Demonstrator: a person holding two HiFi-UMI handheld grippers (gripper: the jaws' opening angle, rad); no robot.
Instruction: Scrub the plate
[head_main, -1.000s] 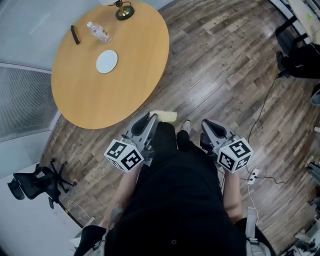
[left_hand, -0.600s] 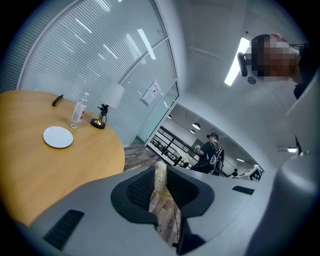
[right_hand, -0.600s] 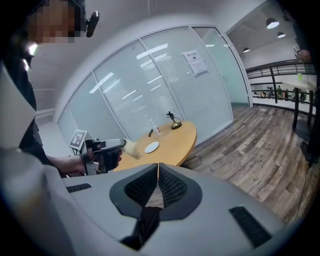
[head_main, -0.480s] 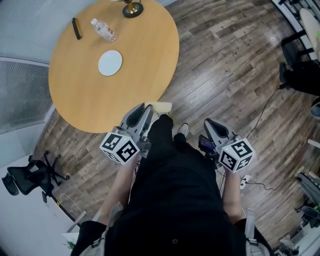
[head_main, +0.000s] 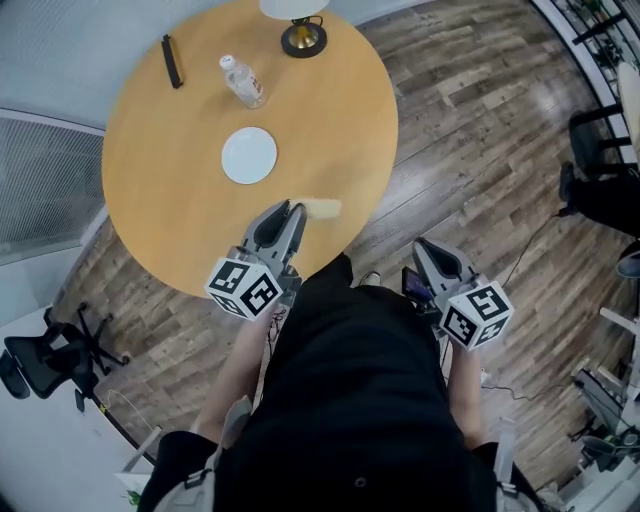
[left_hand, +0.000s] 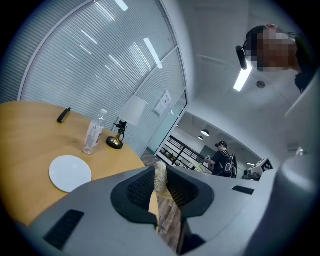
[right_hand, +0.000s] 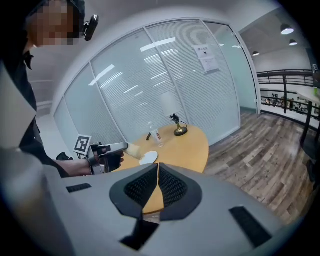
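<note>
The left gripper (head_main: 292, 210) stretched forward, jaws pressed on a pale sponge (head_main: 322, 208), the right gripper (head_main: 424, 246) held further back, jaws pressed together, pointing forward and down.

Light is bright, even and cool throughout. In the left gripper view a ceiling strip light (left_hand: 243, 80) glows at 2 o'clock, and more strips mirror as white streaks across the glass wall (left_hand: 100, 55) from 10 to 12 o'clock. The right gripper view shows round downlights (right_hand: 286, 30) at 2 o'clock. Both gripper views bow straight lines hard and go black at the rim. In the head view the plank floor (head_main: 470, 110) carries a pale sheen at 1 o'clock, and the round table (head_main: 330, 130) casts only a soft shadow along its 7 o'clock edge. The sponge (head_main: 322, 208) looks soft-edged, possibly from motion.
</note>
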